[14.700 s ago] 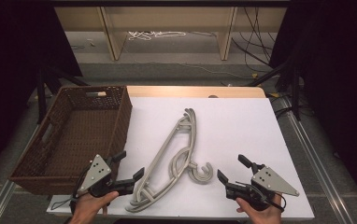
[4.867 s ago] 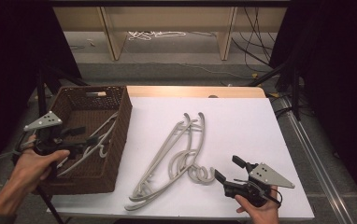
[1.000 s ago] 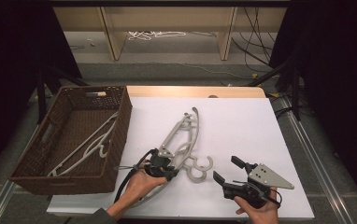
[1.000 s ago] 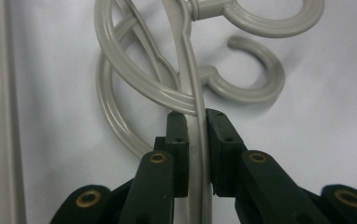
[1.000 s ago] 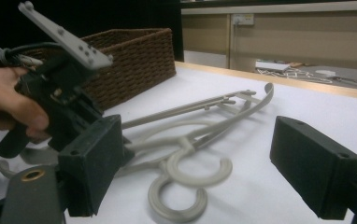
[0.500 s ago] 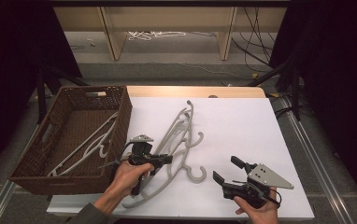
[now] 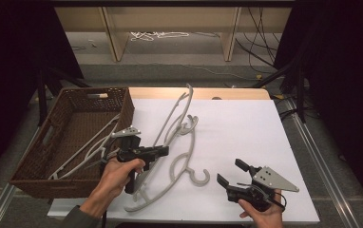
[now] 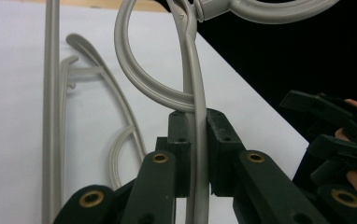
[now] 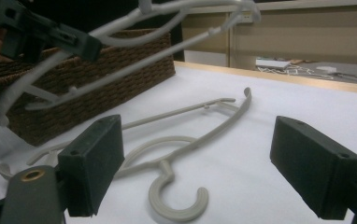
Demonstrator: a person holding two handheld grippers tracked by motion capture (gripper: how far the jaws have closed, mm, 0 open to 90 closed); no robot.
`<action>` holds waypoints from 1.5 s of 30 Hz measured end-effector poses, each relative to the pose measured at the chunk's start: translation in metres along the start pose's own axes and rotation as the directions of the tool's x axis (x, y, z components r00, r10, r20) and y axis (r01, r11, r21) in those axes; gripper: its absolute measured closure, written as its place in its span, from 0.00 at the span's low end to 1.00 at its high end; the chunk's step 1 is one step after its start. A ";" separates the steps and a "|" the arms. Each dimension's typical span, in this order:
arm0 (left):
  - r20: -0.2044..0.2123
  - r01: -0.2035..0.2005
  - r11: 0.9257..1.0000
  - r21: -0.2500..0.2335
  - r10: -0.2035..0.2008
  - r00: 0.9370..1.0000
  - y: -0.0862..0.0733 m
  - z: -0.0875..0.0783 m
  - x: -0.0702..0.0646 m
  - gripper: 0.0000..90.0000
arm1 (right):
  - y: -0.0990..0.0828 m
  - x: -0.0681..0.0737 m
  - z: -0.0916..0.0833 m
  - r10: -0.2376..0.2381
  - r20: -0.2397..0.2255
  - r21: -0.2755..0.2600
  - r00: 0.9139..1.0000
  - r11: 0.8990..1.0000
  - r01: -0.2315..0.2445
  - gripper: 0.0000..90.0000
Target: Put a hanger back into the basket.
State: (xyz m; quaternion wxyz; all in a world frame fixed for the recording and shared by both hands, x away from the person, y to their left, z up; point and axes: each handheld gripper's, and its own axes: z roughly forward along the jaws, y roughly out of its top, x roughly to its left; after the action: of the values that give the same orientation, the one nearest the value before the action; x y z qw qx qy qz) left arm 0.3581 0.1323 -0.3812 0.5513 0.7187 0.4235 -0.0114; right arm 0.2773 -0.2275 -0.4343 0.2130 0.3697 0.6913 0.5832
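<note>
Dark walls close in on both sides of the room, and beyond the counter (image 7: 246,118) we see a grey floor with pale wooden legs and loose cables. Our counter is covered in white, with a strip of bare wood along its far edge.

We hold a grey plastic hanger (image 7: 177,116) in the left gripper (image 7: 158,151), lifted off the counter near the basket (image 7: 127,107). It is a slim, curved piece with a round hook, tilted so that its far end points away from us. In the left gripper view the pads are clenched on one thin arm of the hanger (image 8: 195,140), which runs straight up between them, and a hook loop curls just above the pads.

A second hanger (image 7: 179,173) of the same grey lies flat on the counter, near the middle, its open hook (image 7: 199,178) toward the right gripper (image 7: 232,173). In the right gripper view it lies just beyond the jaws (image 9: 186,144).

The right gripper rests at the near right, its jaws released and wide apart with nothing between them.

The brown wicker basket stands at the left of the counter with another grey hanger (image 7: 87,149) lying inside.
</note>
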 end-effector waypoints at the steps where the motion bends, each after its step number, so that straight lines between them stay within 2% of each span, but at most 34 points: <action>1: 0.009 0.008 1.000 -0.005 -0.008 1.000 0.003 -0.004 -0.001 0.90 | 0.000 0.000 0.000 -0.007 0.006 -0.003 1.000 1.000 0.007 0.20; 7: 0.039 0.029 0.999 -0.014 -0.029 0.999 0.016 -0.025 -0.004 0.90 | 0.000 0.000 0.001 -0.005 0.009 0.002 1.000 1.000 0.005 0.20; 8: 0.040 0.022 1.000 -0.017 -0.021 0.999 0.018 -0.027 -0.004 0.90 | 0.000 0.000 0.000 -0.005 0.013 0.014 1.000 1.000 0.005 0.20; 9: 0.017 0.039 0.999 -0.008 -0.039 0.999 0.021 -0.032 -0.007 0.90 | 0.000 0.000 0.000 -0.004 0.013 0.010 1.000 1.000 0.004 0.20; 10: 0.022 0.037 0.999 -0.012 -0.036 0.999 0.022 -0.034 -0.006 0.90 | 0.000 0.000 0.000 -0.005 0.014 0.010 1.000 1.000 0.005 0.20; 11: 0.032 0.023 1.000 -0.020 -0.022 0.999 0.024 -0.037 -0.005 0.90 | 0.000 0.000 0.000 -0.001 0.011 0.014 1.000 1.000 0.001 0.20; 13: 0.023 0.000 1.000 -0.025 0.000 1.000 0.029 -0.045 -0.004 0.90 | 0.000 0.000 0.001 0.001 0.005 0.010 1.000 1.000 -0.001 0.20; 17: 0.004 -0.016 0.999 -0.035 0.016 1.000 0.035 -0.060 0.000 0.90 | -0.001 0.000 0.001 0.003 0.003 0.004 1.000 1.000 -0.003 0.20; 21: -0.008 -0.015 0.998 -0.054 0.014 1.000 0.039 -0.074 0.005 0.90 | -0.002 0.000 0.003 0.004 0.002 -0.006 1.000 1.000 -0.004 0.20; 26: -0.034 -0.055 0.997 -0.051 0.053 0.998 0.044 -0.092 0.012 0.90 | -0.002 -0.001 0.002 0.000 0.007 0.006 1.000 1.000 0.000 0.20; 31: -0.066 -0.069 0.996 -0.056 0.065 0.996 0.049 -0.111 0.022 0.90 | -0.001 -0.001 0.002 -0.001 0.009 0.017 1.000 1.000 0.001 0.20; 32: -0.065 -0.070 0.995 -0.069 0.065 0.996 0.049 -0.115 0.026 0.90 | -0.001 -0.001 0.002 0.001 0.007 0.012 1.000 1.000 -0.001 0.20; 35: -0.095 -0.075 0.995 -0.067 0.069 0.993 0.050 -0.126 0.036 0.90 | -0.001 -0.002 0.002 -0.006 0.010 0.014 1.000 1.000 0.006 0.20; 37: -0.095 -0.083 0.994 -0.075 0.075 0.993 0.050 -0.133 0.046 0.90 | -0.002 -0.001 0.002 -0.001 0.008 0.016 1.000 1.000 0.001 0.20; 41: -0.124 -0.097 0.993 -0.065 0.089 0.988 0.048 -0.144 0.060 0.90 | -0.002 -0.001 0.003 -0.007 0.020 0.012 1.000 1.000 0.007 0.20; 44: -0.140 -0.096 0.993 -0.068 0.085 0.986 0.046 -0.149 0.071 0.90 | -0.001 -0.002 0.001 -0.009 0.019 0.030 1.000 1.000 0.009 0.20; 45: -0.151 -0.095 0.993 -0.066 0.085 0.985 0.045 -0.151 0.074 0.90 | -0.002 -0.002 0.003 0.000 0.009 0.007 1.000 1.000 0.000 0.20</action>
State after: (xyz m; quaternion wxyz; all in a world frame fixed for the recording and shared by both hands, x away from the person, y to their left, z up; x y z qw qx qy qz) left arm 0.3655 0.2966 -0.3228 0.5439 0.7155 0.4306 0.0824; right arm 0.2801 -0.2267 -0.4375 0.2147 0.3732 0.6924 0.5790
